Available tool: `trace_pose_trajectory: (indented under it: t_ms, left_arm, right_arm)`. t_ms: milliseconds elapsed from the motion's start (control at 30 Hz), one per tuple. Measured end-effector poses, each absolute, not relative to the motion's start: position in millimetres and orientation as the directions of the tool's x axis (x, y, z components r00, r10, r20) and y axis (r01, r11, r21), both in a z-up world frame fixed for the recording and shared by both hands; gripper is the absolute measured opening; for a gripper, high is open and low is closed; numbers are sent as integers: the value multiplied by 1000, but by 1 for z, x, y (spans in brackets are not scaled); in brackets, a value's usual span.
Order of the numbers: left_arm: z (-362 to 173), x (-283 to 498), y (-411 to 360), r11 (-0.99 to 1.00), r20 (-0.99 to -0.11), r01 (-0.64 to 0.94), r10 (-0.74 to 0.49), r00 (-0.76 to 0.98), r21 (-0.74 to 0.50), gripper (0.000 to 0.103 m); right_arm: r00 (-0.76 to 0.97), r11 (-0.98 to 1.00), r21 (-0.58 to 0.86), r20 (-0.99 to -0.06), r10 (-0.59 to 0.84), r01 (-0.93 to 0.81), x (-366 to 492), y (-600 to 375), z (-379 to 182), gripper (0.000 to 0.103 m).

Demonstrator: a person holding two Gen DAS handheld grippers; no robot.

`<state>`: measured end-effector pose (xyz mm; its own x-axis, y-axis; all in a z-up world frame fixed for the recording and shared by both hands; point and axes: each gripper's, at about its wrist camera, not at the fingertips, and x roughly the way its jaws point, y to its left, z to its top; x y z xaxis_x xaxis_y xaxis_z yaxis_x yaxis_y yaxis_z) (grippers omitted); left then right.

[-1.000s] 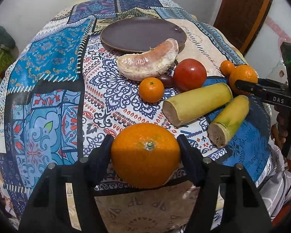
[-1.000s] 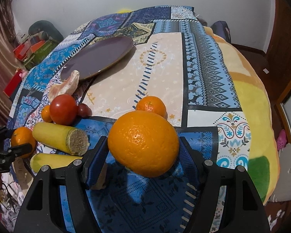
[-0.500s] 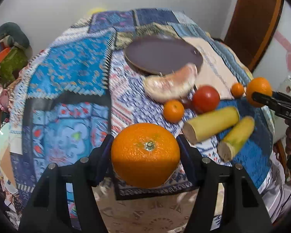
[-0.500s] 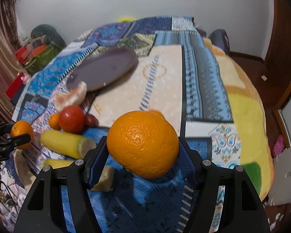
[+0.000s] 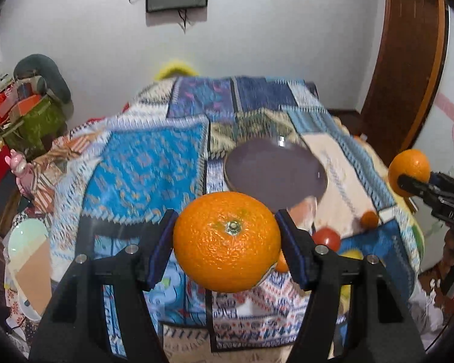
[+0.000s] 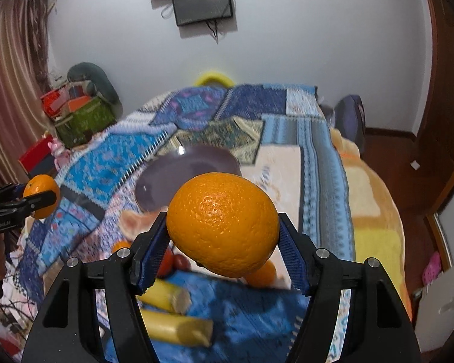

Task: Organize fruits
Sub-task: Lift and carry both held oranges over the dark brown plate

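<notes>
My left gripper [image 5: 227, 245] is shut on a large orange [image 5: 227, 237], held in the air over the near edge of the patchwork-covered table. My right gripper [image 6: 224, 236] is shut on another large orange [image 6: 222, 222], also held up. Each gripper shows in the other's view, the right one [image 5: 408, 178] and the left one [image 6: 41, 196]. A dark purple plate [image 5: 275, 172] lies mid-table, also in the right wrist view [image 6: 190, 169]. Below lie a tomato [image 5: 326, 238], a small orange [image 5: 369, 219], a peeled pomelo segment [image 6: 136, 220] and two yellow cane pieces [image 6: 166, 295].
The patchwork cloth [image 5: 142, 163] drapes over the table edges. Boxes and bags [image 5: 24, 115] stand by the wall at left. A wooden door [image 5: 408, 60] is at right. A screen [image 6: 202, 3] hangs on the far wall. A chair [image 6: 349, 118] stands beyond the table.
Both grippers have lifted and tilted upward with their oranges still held; the table now sits lower and farther in both views, and the wall and screen have come into sight.
</notes>
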<state>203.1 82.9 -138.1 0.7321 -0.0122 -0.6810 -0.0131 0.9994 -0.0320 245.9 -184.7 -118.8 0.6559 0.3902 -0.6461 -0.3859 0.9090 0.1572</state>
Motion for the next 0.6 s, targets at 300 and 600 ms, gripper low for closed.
trace_pose_trajectory:
  t_ms: [300, 600]
  left_arm:
    - [-115, 227, 88, 999, -624, -33, 3, 782, -37, 65]
    - [-119, 266, 89, 998, -623, -39, 4, 782, -41, 65]
  right_arm:
    - [697, 896, 127, -585, 414, -425, 264, -163, -95, 66]
    - [710, 890, 108, -563, 422, -443, 291, -142, -90, 66]
